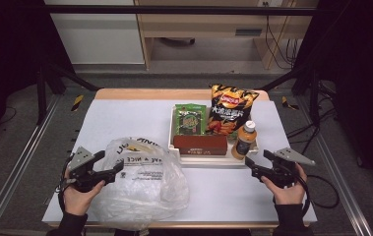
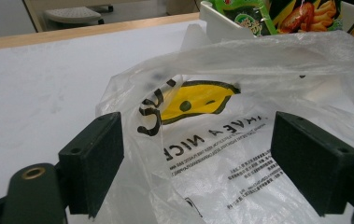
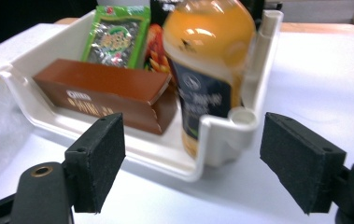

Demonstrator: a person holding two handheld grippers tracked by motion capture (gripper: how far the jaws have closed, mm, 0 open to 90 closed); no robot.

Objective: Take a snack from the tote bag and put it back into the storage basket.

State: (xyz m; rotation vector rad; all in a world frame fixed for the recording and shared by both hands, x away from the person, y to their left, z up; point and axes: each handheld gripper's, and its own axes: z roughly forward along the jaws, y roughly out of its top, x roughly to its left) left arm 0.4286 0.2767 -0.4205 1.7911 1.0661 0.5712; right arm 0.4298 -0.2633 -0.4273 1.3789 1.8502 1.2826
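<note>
Left tongs (image 1: 117, 168): released, jaws spread wide at the tabletop's near-left corner, their tips at the bag's left side; in the left gripper view the film lies between the two pads without being pinched.
Plastic bag (image 1: 142, 184): clear, crumpled, printed with a yellow face and black lettering, lying along the near edge of the tabletop (image 1: 125, 118), left of centre (its far side close to the tray's near-left corner).
Tray (image 1: 213, 160): white, right of centre, well back from the near edge.
Tray contents: green snack packet (image 1: 190, 119) at the far left, brown box (image 1: 200, 144) along the near wall, chip bag (image 1: 230, 109) standing at the back, orange drink bottle (image 1: 244, 140) upright in the near-right corner.
Right tongs (image 1: 251, 167): released, holding nothing, near the right edge, just short of the tray's near-right corner (bottle straight ahead in the right gripper view).
</note>
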